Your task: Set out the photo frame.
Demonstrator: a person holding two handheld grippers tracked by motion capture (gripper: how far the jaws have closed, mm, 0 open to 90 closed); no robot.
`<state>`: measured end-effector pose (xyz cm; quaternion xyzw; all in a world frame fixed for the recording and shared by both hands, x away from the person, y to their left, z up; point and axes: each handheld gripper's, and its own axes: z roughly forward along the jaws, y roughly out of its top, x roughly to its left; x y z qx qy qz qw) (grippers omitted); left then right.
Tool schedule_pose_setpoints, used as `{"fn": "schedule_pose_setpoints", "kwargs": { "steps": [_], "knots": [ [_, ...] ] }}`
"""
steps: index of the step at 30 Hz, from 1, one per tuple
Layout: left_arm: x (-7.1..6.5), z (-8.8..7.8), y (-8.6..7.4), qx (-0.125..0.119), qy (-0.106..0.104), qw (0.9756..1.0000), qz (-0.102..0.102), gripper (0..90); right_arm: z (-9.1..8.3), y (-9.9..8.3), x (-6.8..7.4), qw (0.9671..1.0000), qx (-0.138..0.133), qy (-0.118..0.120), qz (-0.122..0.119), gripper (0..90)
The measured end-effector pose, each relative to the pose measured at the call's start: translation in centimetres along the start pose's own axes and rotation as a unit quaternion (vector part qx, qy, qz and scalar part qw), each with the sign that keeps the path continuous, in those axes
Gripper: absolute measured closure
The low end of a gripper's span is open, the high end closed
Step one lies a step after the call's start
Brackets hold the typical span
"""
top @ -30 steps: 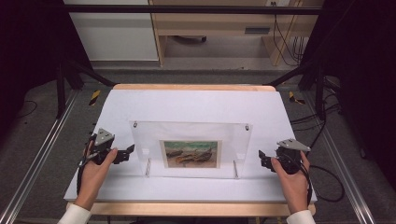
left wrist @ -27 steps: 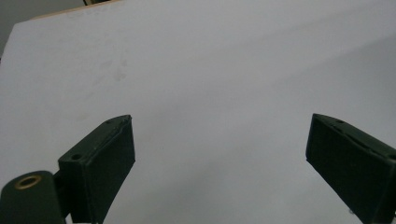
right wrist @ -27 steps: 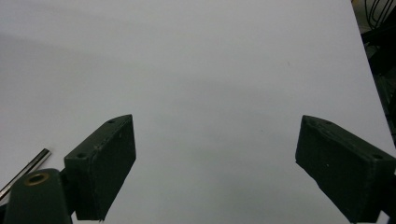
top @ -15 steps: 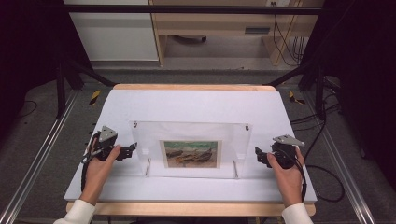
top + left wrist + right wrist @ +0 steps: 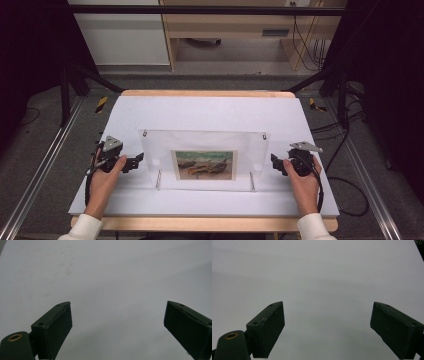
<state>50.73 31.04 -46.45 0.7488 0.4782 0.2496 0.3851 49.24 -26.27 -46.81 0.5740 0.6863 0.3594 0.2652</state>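
- Left claw gapes open beside the clear picture frame.
- Right claw gapes open at its other end.
- No writing readable on the tabletop.

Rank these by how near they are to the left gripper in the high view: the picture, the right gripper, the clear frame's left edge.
From the left gripper:
1. Clear frame's left edge, just beside it.
2. Picture, mid-frame.
3. Right gripper, beyond the frame's far side.

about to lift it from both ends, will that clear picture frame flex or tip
The clear picture frame looks like rigid acrylic, so probably stiff, not floppy. Its smooth faces may be slippery for the left claw and right claw. Standing on thin metal legs, it could tip if pushed.
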Motion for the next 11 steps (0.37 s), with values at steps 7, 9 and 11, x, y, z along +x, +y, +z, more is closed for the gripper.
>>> {"fn": "schedule_pose_setpoints", "kwargs": {
  "steps": [7,9,11],
  "knots": [
    [-0.1,-0.4,-0.8,-0.006,-0.003,0.9999,-0.012,6.9,0.6,-0.5,0.2,0.9992,0.014,-0.018,-0.033,10.9],
    [-0.3,-0.7,-1.1,-0.013,-0.003,0.9998,-0.012,7.0,0.3,-0.7,0.2,0.9991,0.015,-0.013,-0.039,10.3],
    [-0.3,-1.0,-1.2,-0.012,-0.003,0.9999,-0.009,7.0,-0.1,-0.9,0.2,0.9994,0.011,-0.010,-0.031,10.3]
  ]
}}
